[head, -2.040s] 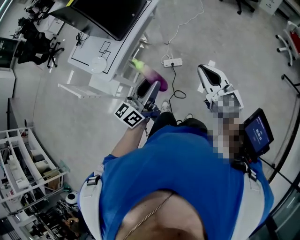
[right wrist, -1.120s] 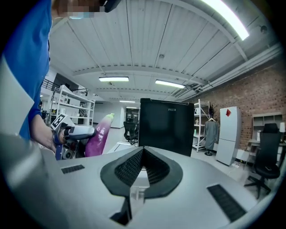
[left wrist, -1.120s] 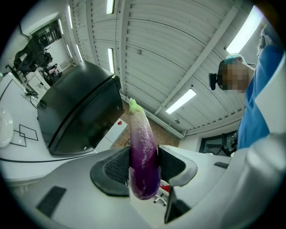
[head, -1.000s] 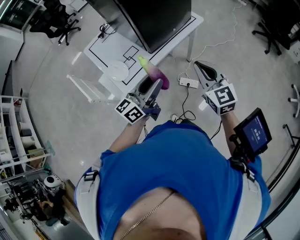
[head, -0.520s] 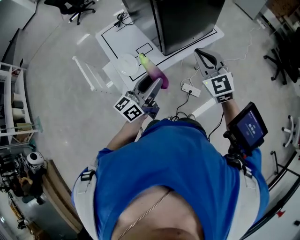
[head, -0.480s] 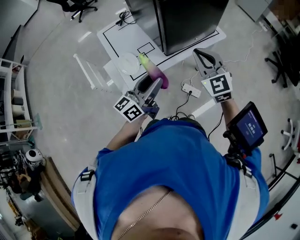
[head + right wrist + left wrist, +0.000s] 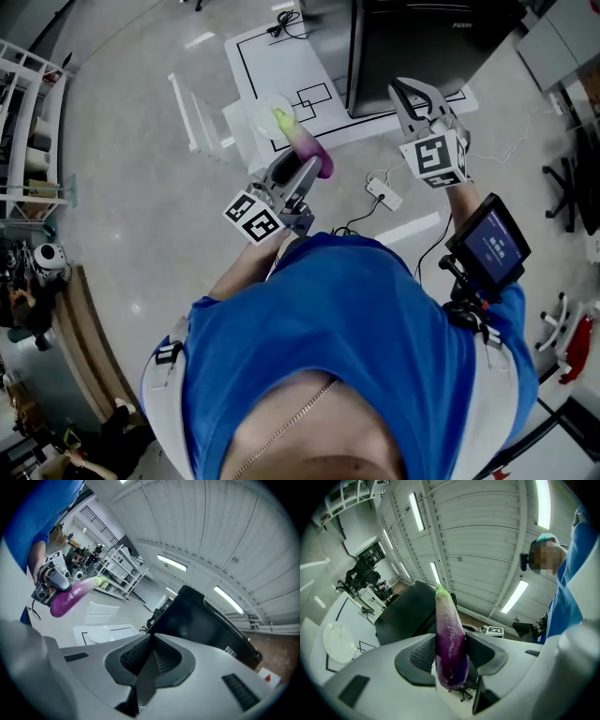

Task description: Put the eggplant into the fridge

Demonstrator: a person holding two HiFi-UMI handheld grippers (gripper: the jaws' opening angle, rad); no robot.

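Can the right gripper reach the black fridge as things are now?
Probably yes. The right gripper is shut and empty, pointing at the black fridge with nothing visible between them; the eggplant sits off to the side in the left gripper.

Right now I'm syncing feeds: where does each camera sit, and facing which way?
Head view: on the head, facing down; shirt, left gripper, right gripper.
Left gripper view: on that gripper, along jaws gripping eggplant, toward fridge; shirt shows.
Right gripper view: along its shut jaws toward fridge; shirt shows.
All share eggplant, fridge.
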